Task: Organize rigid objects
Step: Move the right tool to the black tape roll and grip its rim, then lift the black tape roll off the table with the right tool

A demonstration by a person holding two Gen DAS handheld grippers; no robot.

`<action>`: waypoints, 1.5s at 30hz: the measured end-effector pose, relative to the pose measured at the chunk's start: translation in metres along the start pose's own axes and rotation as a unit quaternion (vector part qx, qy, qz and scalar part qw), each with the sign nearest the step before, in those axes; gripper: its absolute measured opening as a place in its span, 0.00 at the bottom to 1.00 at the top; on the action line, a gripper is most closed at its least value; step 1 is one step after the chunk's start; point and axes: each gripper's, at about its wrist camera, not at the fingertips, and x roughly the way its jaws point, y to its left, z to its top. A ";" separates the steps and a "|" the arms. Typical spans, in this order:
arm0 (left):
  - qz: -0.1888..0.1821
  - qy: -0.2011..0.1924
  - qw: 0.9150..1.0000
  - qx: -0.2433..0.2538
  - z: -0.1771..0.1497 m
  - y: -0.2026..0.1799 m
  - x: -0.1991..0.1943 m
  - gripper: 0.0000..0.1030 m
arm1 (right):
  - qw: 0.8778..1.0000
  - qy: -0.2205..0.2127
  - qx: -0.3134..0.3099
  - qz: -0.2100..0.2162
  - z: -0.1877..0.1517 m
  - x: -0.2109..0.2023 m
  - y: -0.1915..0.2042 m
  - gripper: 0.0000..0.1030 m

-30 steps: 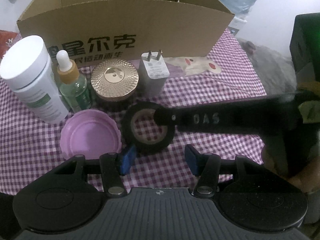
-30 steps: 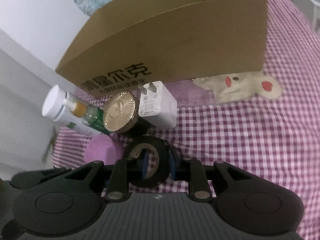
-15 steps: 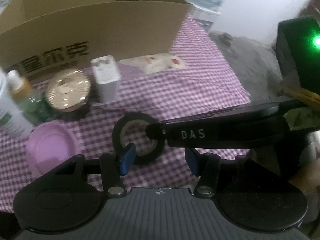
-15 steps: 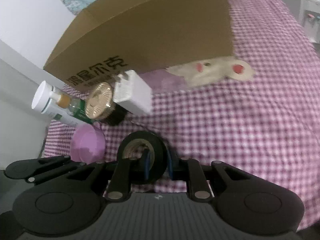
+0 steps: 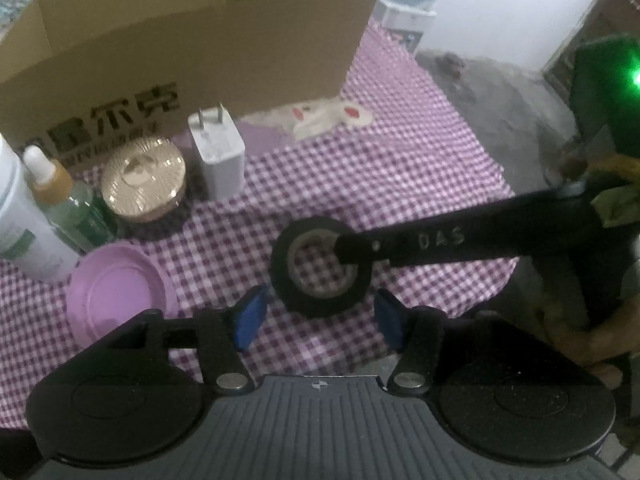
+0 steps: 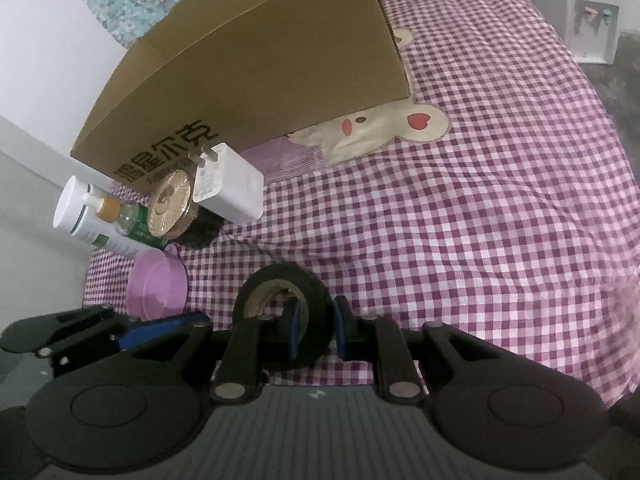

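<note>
The right gripper (image 6: 314, 326) has its fingers pinched narrow on the wall of a black tape roll (image 6: 282, 310), one blue pad inside the ring and one outside. The roll sits on the purple checked cloth (image 6: 480, 220), though whether it rests flat or is tipped up a little is hard to tell from here.

The left gripper (image 5: 318, 316) hovers just behind the same roll (image 5: 320, 268), its fingers opening with nothing between them; the roll lies just ahead of its blue pads (image 5: 250, 316).

Off to the left stand the other things in a loose cluster: a white charger plug (image 5: 218, 158), a gold-lidded jar (image 5: 143, 178), a green dropper bottle (image 5: 68, 204), a white bottle (image 5: 18, 216) and a pink lid (image 5: 116, 296). They are set close before an open cardboard box (image 5: 192, 52) with dark printed characters on its front. A bear patch (image 6: 380, 128) on the cloth peeks out at the box's corner.
</note>
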 end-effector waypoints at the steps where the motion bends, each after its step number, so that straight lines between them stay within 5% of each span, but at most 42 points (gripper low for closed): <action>1: 0.003 0.003 1.000 0.003 0.000 -0.001 0.003 0.59 | 1.000 0.000 0.001 0.001 0.000 0.000 -0.001 0.18; 28: 0.019 -0.005 1.000 -0.016 0.011 -0.001 0.023 0.59 | 1.000 -0.011 0.008 0.005 -0.006 0.004 0.007 0.20; 36: 0.019 -0.011 1.000 -0.019 0.012 0.002 0.013 0.45 | 1.000 -0.024 0.018 0.001 -0.010 -0.006 0.012 0.19; 45: 0.019 -0.006 1.000 -0.015 0.011 -0.003 0.014 0.51 | 0.999 -0.031 0.026 -0.004 -0.013 -0.005 0.013 0.19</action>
